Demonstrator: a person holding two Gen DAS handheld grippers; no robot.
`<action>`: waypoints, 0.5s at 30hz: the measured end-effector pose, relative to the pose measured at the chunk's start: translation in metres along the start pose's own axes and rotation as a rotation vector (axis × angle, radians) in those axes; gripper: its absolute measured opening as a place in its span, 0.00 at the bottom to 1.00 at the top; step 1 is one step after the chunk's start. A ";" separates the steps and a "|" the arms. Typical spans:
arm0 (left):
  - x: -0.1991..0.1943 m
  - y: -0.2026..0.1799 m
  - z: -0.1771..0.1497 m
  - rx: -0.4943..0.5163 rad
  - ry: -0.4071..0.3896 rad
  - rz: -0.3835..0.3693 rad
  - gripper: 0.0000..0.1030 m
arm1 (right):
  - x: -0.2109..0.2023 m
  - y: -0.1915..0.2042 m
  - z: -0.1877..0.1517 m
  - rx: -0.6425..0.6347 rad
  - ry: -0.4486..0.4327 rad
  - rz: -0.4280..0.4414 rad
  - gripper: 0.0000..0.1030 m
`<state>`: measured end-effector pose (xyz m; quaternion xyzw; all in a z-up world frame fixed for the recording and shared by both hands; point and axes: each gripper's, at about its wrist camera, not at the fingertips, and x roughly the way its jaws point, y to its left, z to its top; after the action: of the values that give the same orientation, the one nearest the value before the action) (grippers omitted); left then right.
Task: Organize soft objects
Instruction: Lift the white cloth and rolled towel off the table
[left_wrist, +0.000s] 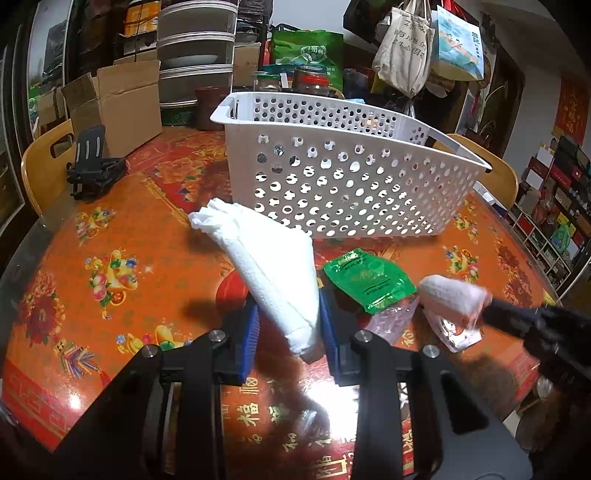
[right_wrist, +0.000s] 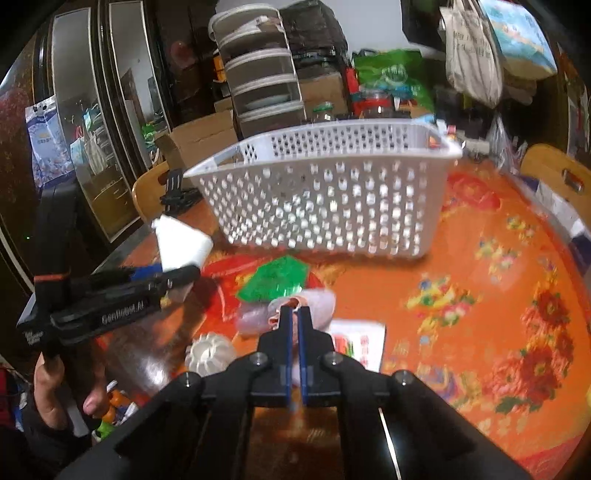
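My left gripper (left_wrist: 289, 317) is shut on a folded white paper towel (left_wrist: 271, 266), held above the table with its free end toward the white perforated basket (left_wrist: 343, 184). It also shows in the right wrist view (right_wrist: 181, 243), beside the left gripper (right_wrist: 162, 275). My right gripper (right_wrist: 295, 314) is shut on a small white rolled cloth (left_wrist: 452, 295), which looks pale pink in the right wrist view (right_wrist: 321, 302). A green packet (left_wrist: 369, 280) lies on the table between both grippers and the basket (right_wrist: 325, 192).
A pink bubble pouch (left_wrist: 391, 317) and a printed packet (right_wrist: 356, 341) lie near the cloth. A white ribbed object (right_wrist: 210, 352) sits at front left. A black phone stand (left_wrist: 94, 166), cardboard boxes (left_wrist: 118, 107), jars (left_wrist: 310, 79) and wooden chairs (right_wrist: 557, 181) ring the table.
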<state>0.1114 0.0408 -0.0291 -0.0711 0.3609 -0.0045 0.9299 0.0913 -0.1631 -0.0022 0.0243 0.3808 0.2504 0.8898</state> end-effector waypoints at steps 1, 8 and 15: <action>0.001 0.001 0.000 -0.003 0.001 -0.001 0.27 | 0.002 -0.003 -0.006 0.013 0.020 0.005 0.03; 0.007 0.003 -0.003 -0.010 0.013 -0.007 0.27 | 0.017 -0.010 -0.019 0.060 0.086 -0.014 0.26; 0.008 0.007 -0.002 -0.025 0.013 -0.006 0.27 | 0.021 -0.009 -0.012 0.074 0.065 -0.017 0.53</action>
<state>0.1158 0.0469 -0.0374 -0.0837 0.3668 -0.0034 0.9265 0.0985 -0.1630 -0.0267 0.0460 0.4186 0.2292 0.8776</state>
